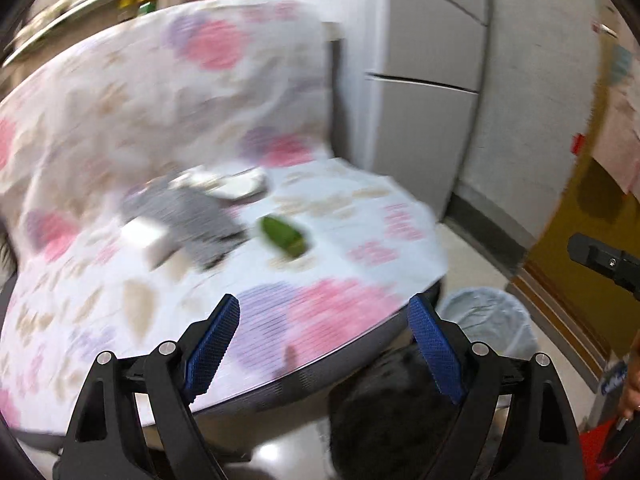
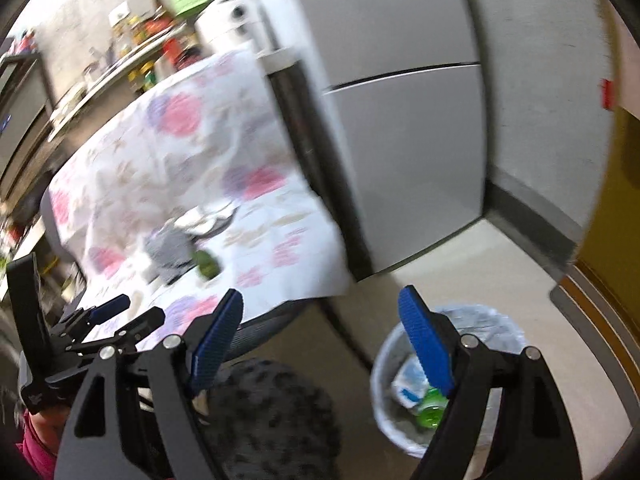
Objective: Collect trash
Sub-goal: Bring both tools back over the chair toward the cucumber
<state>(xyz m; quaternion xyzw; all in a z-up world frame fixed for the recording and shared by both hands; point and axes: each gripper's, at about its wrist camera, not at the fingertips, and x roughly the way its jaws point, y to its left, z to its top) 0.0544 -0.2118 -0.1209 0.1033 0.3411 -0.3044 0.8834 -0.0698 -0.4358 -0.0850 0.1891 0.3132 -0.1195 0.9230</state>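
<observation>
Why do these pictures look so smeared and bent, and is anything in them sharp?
Left wrist view: motion blur smears the flowered cloth and green wrapper; the left gripper stays crisp. Right wrist view: the fisheye curves the fridge, the trash bin is soft, and the right gripper is sharp.

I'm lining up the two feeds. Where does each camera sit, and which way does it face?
Left wrist: on the left gripper, angled down at the floral cloth; open fingers and a hand show.
Right wrist: on the right gripper, angled down toward the trash bin; open fingers and the left gripper show.
Shared: cloth, green wrapper, bin, fridge.
</observation>
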